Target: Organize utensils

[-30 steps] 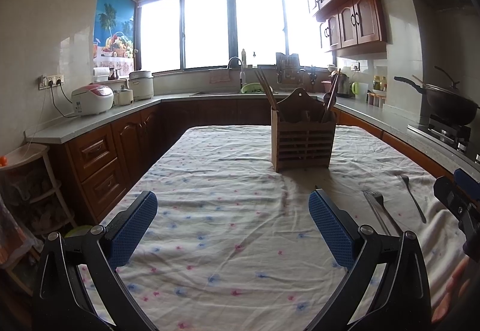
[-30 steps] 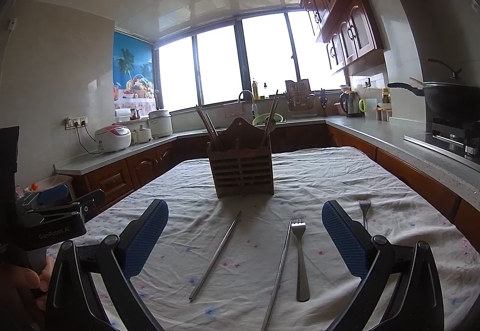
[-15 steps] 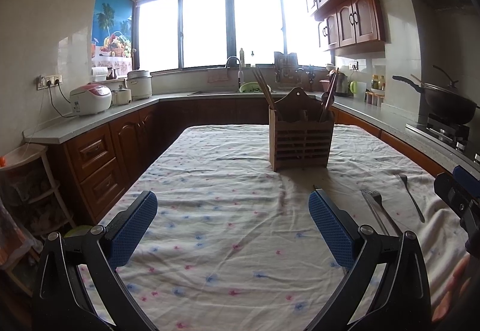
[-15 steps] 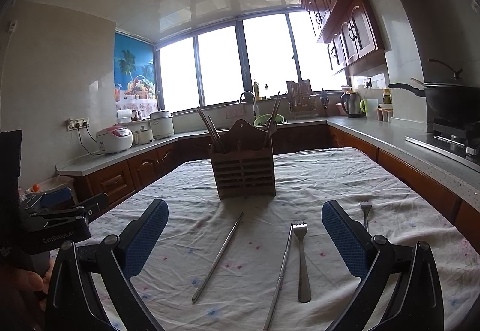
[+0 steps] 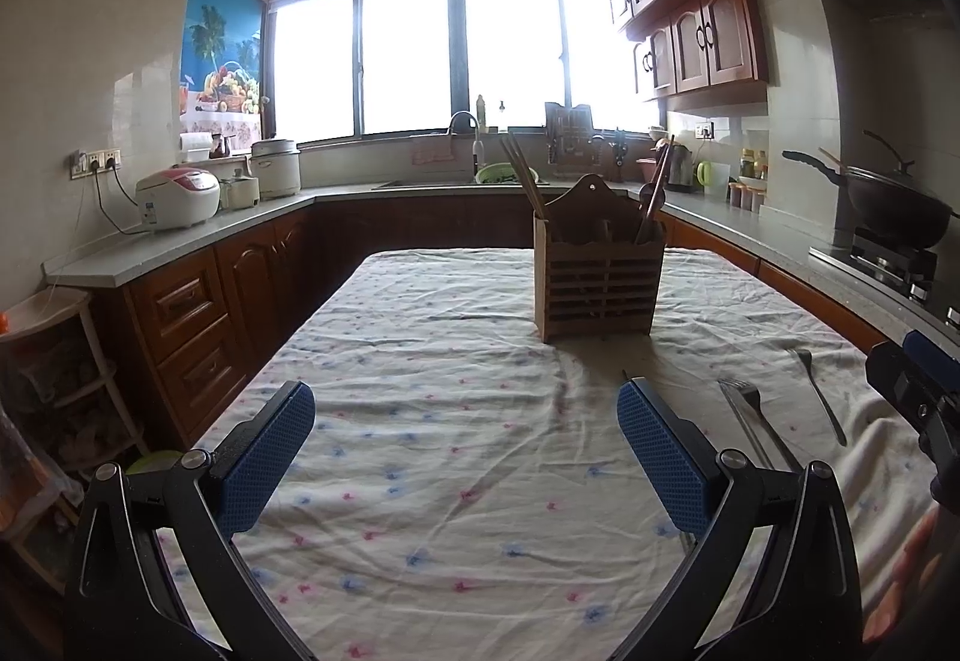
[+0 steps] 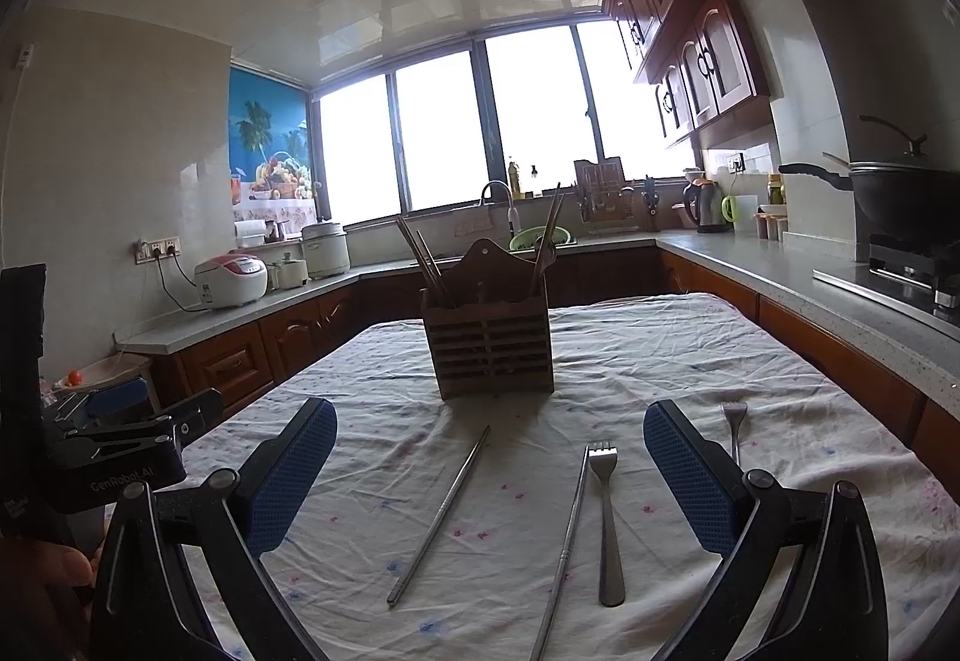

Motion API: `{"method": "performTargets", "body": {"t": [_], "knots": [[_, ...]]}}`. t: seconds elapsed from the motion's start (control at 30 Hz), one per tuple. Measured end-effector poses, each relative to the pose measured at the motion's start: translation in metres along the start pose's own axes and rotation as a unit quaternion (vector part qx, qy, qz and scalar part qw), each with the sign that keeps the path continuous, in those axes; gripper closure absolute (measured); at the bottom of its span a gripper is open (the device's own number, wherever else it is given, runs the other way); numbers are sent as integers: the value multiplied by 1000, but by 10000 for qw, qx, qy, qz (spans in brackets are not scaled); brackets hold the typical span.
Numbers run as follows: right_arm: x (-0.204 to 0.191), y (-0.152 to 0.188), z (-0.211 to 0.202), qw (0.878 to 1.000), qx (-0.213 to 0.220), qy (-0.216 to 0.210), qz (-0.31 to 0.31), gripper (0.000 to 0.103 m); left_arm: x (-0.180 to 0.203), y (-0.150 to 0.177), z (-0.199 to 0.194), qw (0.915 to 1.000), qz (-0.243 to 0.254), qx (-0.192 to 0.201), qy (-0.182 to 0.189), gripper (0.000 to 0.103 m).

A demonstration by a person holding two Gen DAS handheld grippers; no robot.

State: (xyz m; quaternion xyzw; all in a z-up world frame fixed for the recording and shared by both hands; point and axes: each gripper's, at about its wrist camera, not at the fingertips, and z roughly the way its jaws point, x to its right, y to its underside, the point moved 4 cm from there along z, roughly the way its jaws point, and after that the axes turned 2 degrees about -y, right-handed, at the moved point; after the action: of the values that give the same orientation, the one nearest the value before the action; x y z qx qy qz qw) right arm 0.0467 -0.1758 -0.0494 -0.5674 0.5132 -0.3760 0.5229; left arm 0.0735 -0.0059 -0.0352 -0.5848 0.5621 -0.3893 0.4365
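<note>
A slatted wooden utensil holder (image 6: 489, 346) (image 5: 600, 280) stands mid-table with chopsticks and a spoon poking out. On the cloth in front of it lie two metal chopsticks (image 6: 441, 511) (image 6: 567, 547), a fork (image 6: 606, 517) and a second fork (image 6: 734, 424) partly behind my right finger. My right gripper (image 6: 489, 466) hovers open just short of these pieces, holding nothing. My left gripper (image 5: 465, 442) is open over bare cloth to the left; the forks (image 5: 753, 424) (image 5: 819, 394) lie to its right.
A floral cloth covers the table (image 5: 456, 373). Counters run along three sides, with rice cookers (image 5: 177, 198) at the left, a sink (image 5: 465, 181) at the back and a wok on the stove (image 5: 894, 208) at the right. A low shelf (image 5: 54, 379) stands at the left.
Both views have shifted only slightly; the holder sits a touch higher and further right in the right wrist view. Nothing on the table has moved and both grippers stay open.
</note>
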Motion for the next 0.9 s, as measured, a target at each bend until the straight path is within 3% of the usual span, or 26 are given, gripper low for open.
{"method": "performTargets", "body": {"t": [0.9], "knots": [[13, -3, 17, 9996, -239, 25, 149, 0, 7, -7, 18, 9996, -39, -187, 204, 0]]}}
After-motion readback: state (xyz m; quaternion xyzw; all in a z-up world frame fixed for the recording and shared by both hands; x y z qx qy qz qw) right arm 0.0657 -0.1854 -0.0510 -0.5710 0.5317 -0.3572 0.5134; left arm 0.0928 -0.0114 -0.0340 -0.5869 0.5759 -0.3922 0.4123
